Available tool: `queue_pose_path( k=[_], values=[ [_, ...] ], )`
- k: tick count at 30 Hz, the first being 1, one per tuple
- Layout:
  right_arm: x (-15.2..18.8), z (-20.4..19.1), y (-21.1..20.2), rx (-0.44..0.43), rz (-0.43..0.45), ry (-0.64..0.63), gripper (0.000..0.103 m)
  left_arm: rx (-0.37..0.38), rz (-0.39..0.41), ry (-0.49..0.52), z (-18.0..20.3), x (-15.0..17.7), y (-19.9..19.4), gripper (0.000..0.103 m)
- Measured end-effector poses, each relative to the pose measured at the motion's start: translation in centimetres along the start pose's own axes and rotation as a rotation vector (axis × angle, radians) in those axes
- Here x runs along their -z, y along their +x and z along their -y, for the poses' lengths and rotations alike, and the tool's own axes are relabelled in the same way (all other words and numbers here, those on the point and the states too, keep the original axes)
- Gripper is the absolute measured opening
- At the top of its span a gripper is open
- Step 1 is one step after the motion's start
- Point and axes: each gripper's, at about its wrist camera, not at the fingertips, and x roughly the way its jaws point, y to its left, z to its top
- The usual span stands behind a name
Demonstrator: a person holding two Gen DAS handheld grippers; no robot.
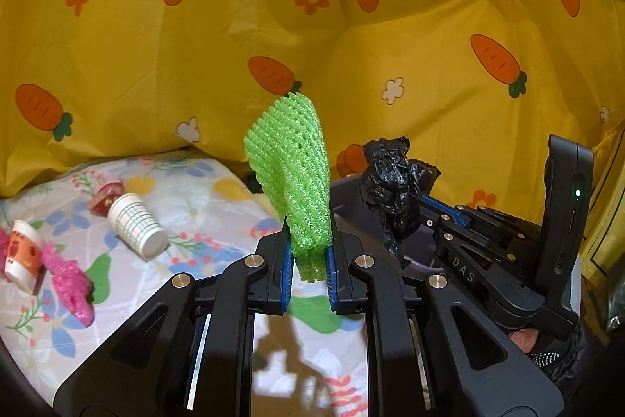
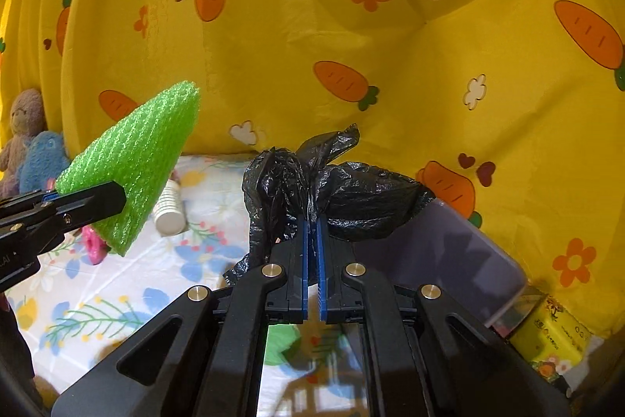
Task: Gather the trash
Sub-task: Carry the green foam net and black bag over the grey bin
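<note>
We've got left tongs [image 1: 308, 274] pinching the green foam net [image 1: 291, 174], right tongs [image 2: 312, 245] clamping the black bag [image 2: 332, 190]; thin grip, bag could slip.

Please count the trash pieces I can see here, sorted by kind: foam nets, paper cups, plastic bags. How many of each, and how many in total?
Foam nets: 2, one green in the left tongs, one pink on the table.
Paper cups: 2, one white, one orange-printed.
Plastic bags: 1, black, in the right tongs.
Total: 5
</note>
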Motion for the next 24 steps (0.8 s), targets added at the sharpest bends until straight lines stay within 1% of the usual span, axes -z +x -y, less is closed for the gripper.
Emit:
queue_pose_path(
  k=[6,11,18,24],
  values=[
    [-0.3,5.0,0.3,0.102,0.001,0.086,0.005,0.084,-0.036,0.038,3.4,-0.9,4.3,0.013],
    [-0.2,7.5,1.1,0.149,-0.02,0.128,0.005,0.149,-0.069,0.039,5.2,-1.4,7.4,0.013],
    [0.5,9.5,2.0,0.175,-0.052,0.163,0.005,0.189,-0.119,0.036,7.0,-1.3,10.9,0.013],
    [0.8,10.3,2.5,0.183,-0.066,0.181,0.005,0.195,-0.153,0.043,7.9,-0.8,12.5,0.013]
  ],
)
